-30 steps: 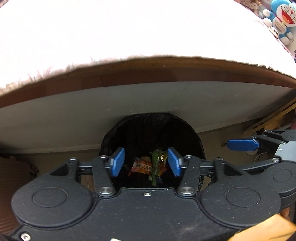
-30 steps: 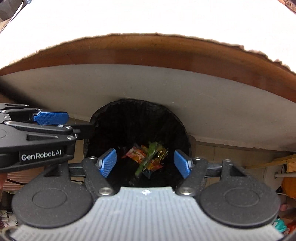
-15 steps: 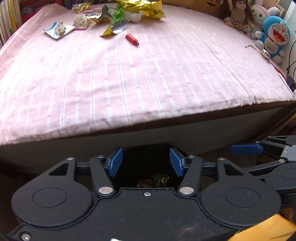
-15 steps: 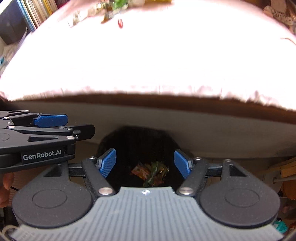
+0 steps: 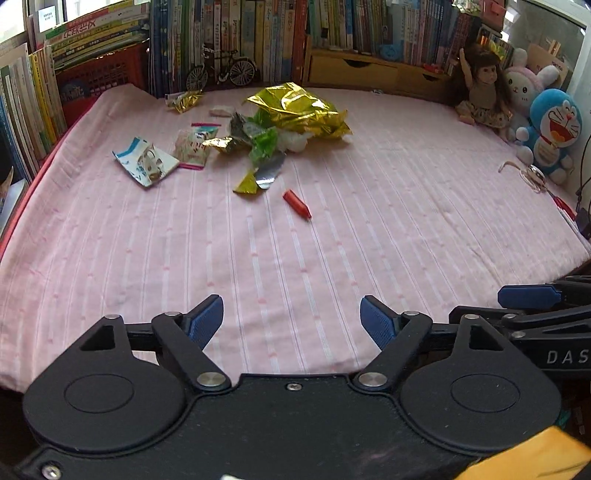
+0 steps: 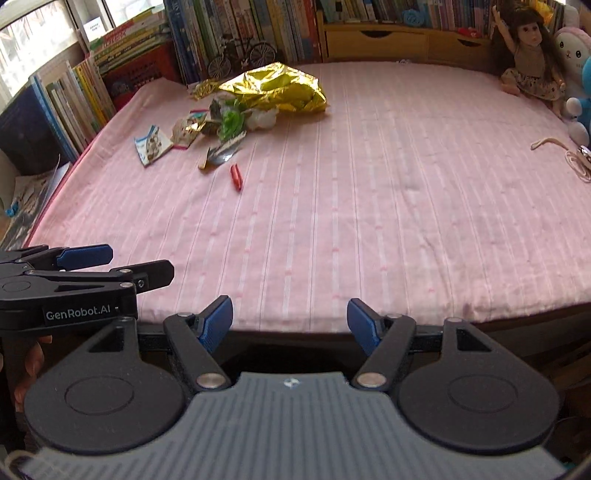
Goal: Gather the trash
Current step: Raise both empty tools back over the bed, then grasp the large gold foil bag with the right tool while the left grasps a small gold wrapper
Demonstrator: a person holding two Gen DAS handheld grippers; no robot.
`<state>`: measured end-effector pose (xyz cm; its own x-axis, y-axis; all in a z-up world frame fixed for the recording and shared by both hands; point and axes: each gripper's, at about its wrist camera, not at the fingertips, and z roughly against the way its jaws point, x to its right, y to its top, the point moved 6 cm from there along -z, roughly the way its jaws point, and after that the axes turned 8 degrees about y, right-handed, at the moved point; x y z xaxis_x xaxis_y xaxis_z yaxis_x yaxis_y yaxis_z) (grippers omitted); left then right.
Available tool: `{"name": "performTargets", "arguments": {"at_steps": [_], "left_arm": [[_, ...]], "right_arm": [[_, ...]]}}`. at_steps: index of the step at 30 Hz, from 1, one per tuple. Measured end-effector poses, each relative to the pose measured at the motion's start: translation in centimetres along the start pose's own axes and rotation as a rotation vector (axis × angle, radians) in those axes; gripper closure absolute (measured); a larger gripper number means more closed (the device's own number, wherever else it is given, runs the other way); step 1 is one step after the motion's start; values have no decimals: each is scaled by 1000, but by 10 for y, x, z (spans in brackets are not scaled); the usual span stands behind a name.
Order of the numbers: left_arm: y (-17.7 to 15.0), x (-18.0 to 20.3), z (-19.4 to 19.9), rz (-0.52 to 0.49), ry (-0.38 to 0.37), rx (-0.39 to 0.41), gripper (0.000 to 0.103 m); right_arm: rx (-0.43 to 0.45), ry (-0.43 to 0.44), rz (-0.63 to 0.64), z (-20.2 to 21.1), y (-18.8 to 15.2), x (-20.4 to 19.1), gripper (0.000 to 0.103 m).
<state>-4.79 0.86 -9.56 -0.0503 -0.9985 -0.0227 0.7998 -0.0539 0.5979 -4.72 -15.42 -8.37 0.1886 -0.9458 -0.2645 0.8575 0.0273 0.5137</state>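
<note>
The trash lies in a loose cluster toward the far left of the pink striped bedspread point(image 5: 332, 240), well apart from both grippers. The largest piece is a crumpled gold foil bag point(image 5: 299, 109), with a crumpled green plastic wrapper point(image 5: 264, 144) touching its near edge, a flat white-and-blue torn packet point(image 5: 144, 164) to the left and a small red wrapped stick point(image 5: 296, 203) lying alone nearer the grippers. All of it looks very light and thin. The foil should crush and crackle under the pads and may slip, so a raised fold or crumpled ridge is the better place to pinch; the flat packet offers only its lifted edge, and the red stick is stiffer and best taken across its middle.

The left gripper point(image 5: 291, 319) has its blue jaws spread wide, having just been opening, with nothing between them. The right gripper point(image 6: 290, 319) is likewise wide apart and empty.

The soft cloth will give and may bunch under a low pinch. Upright books point(image 5: 229, 33) line the back, and a doll point(image 5: 480, 88) and plush toys point(image 5: 550, 129) sit at the far right.
</note>
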Motion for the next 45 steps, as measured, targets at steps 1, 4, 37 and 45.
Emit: {"name": "performTargets", "arguments": {"at_steps": [1, 4, 37, 45], "left_arm": [[6, -4, -2, 8, 4, 5, 21], [28, -22, -13, 45, 27, 21, 19], [137, -152, -189, 238, 178, 78, 53], [139, -165, -201, 338, 170, 14, 90]], "right_arm": [[16, -2, -4, -1, 8, 0, 24], [47, -16, 0, -11, 32, 0, 24], [-6, -209, 411, -225, 226, -69, 41], [28, -200, 351, -215, 231, -64, 96]]}}
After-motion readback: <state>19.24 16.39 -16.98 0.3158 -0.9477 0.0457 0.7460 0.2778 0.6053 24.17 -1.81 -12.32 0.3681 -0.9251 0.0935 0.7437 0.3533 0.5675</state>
